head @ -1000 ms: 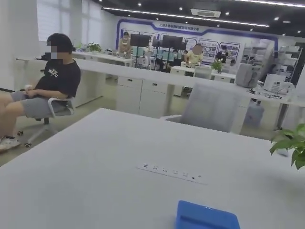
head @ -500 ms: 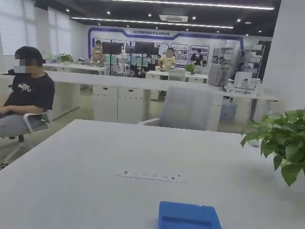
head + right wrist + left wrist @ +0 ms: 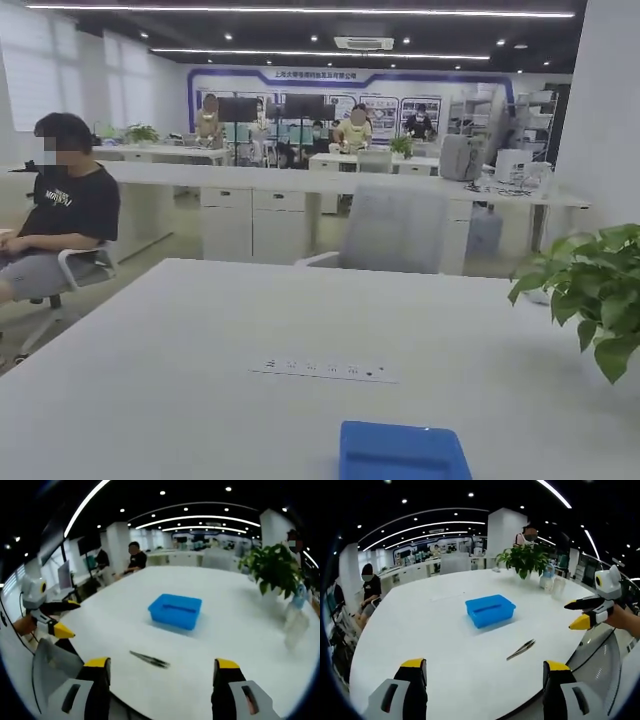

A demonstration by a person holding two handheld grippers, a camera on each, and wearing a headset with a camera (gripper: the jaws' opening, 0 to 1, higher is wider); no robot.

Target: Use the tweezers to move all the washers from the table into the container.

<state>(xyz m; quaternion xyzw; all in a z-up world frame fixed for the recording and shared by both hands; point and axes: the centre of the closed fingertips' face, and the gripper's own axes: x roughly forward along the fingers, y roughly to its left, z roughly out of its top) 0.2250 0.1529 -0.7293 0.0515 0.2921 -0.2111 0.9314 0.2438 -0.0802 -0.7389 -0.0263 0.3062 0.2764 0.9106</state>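
Tweezers (image 3: 521, 649): lie flat on the tabletop (image 3: 445, 645), on the near side of the container, apart from it and untouched; in the right gripper view they lie just ahead of the jaws (image 3: 149, 659).
Washers: too small to make out at this range.
Container (image 3: 490, 610): blue, rectangular and open-topped, standing mid-tabletop; both gripper views look into it (image 3: 176, 610), yet its contents cannot be told. Its far edge sits at the bottom of the head view (image 3: 403, 452).
Left tongs (image 3: 484, 666): wide, holding nothing, near the tabletop's edge.
Right tongs (image 3: 162, 663): wide, holding nothing, likewise short of the tweezers; in the left gripper view they hang off to the right (image 3: 585, 614), jaws apart.
Change: over the last second the head view pans across the room, and the potted plant (image 3: 595, 290) comes into the picture. This is a move of the camera; the container keeps its place behind the socket strip (image 3: 325, 369).
Meaning for the task: judged as not yet begun. The tweezers must first be picked up.
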